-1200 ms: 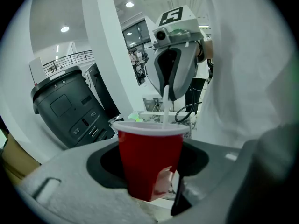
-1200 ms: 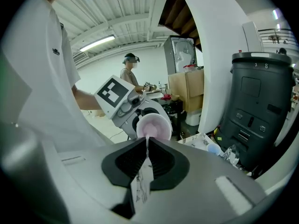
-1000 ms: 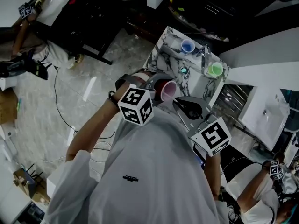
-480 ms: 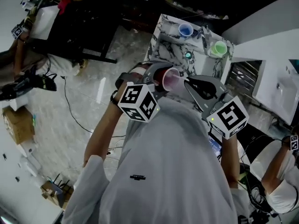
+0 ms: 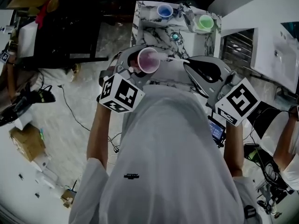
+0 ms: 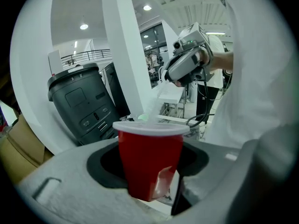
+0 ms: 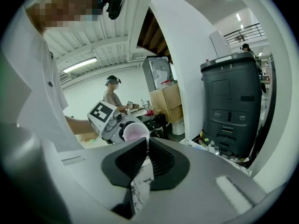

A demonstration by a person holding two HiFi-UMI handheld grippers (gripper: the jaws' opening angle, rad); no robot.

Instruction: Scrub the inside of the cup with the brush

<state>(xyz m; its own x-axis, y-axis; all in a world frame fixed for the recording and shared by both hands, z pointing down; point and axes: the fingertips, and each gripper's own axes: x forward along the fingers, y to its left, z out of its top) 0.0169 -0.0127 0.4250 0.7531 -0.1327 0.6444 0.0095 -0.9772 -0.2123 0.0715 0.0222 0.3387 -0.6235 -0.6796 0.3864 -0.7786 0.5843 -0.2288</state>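
cup (image 6: 149, 148) upright in left gripper (image 6: 149, 174), mouth up; brush (image 5: 174, 58) slanting in

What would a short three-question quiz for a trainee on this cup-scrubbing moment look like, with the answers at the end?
1. Which tool grips the red cup? A the left; B the right; C neither.
2. True or false: the blue cup and the green cup stand upright on the marbled table.
3. Fill in: the right tool is shut on the thin white handle of the ____.
Key: 1 A, the left tool. 2 true. 3 brush.
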